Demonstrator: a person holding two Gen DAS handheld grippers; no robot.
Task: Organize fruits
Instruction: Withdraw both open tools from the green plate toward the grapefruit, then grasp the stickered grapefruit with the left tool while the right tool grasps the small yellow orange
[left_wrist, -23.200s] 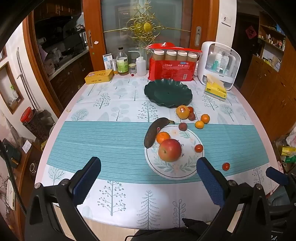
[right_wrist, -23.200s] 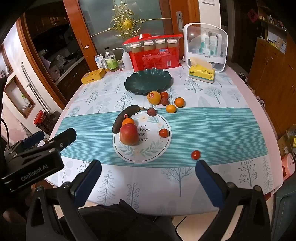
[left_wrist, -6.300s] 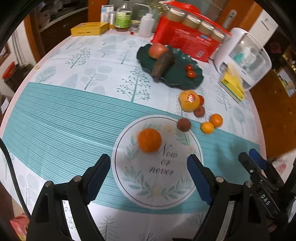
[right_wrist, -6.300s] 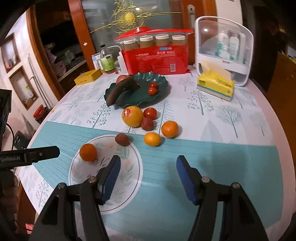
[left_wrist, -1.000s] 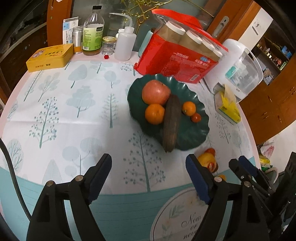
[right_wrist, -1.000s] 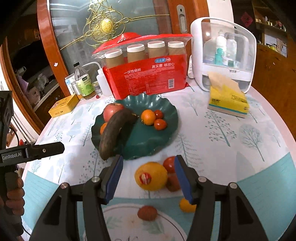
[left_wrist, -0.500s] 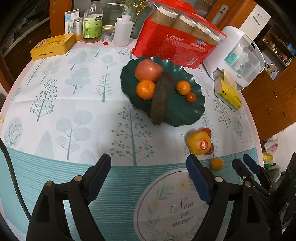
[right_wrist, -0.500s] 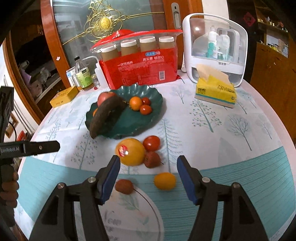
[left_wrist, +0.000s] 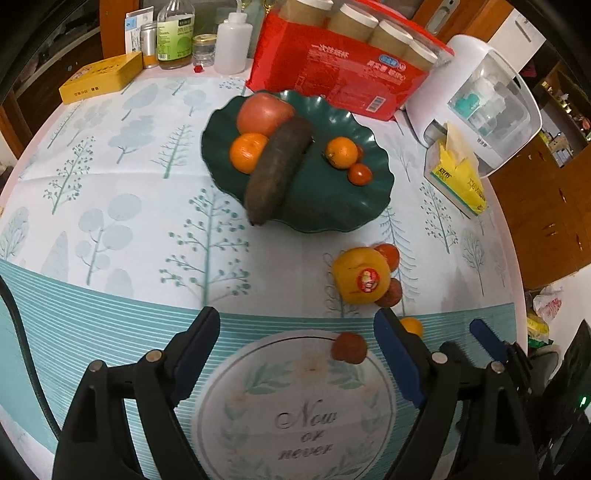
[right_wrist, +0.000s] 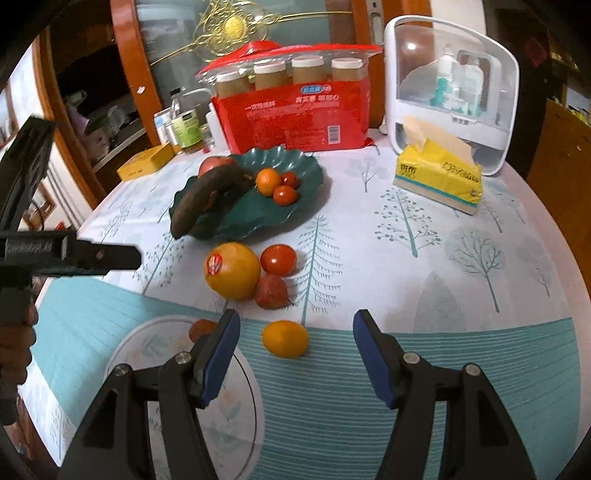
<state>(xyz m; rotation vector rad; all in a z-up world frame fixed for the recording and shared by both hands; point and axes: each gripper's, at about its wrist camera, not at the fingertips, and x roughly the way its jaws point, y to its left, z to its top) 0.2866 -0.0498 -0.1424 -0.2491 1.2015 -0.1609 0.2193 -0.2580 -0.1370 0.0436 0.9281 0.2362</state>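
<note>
Your left gripper (left_wrist: 297, 350) hangs with its blue-padded fingers spread wide and nothing between them, above the near round white placemat printed with leaves and the words "Now or never" (left_wrist: 258, 413). A small dark red fruit (left_wrist: 349, 348) sits on the far right edge of that placemat. Your right gripper (right_wrist: 293, 345) is also spread wide and holds nothing; a small smooth orange fruit (right_wrist: 285, 338) lies on the striped teal band of the tree-patterned tablecloth (right_wrist: 424, 258) between its fingers, touching neither.

Just beyond it sits a cluster: a large yellow-orange citrus with a red sticker (right_wrist: 232, 270), a red tomato (right_wrist: 278, 260) to its right and a rough dark red fruit (right_wrist: 271, 291) nearer, all touching or just beside one another.

Farther back stands a dark green plate with a wavy rim (left_wrist: 332, 210). It holds a red apple (left_wrist: 264, 113) at the far left, an orange mandarin (left_wrist: 248, 152) just nearer, a blackened banana (left_wrist: 277, 170) lying diagonally across the middle with its near tip over the rim, and on the right a smaller orange fruit (left_wrist: 341, 152) with a small red tomato (left_wrist: 359, 174) beside it.

Behind the plate stands a red pack of four jars (right_wrist: 295, 110); to the right, a yellow tissue pack (right_wrist: 437, 177) in front of a white storage box with a clear lid (right_wrist: 450, 85)
</note>
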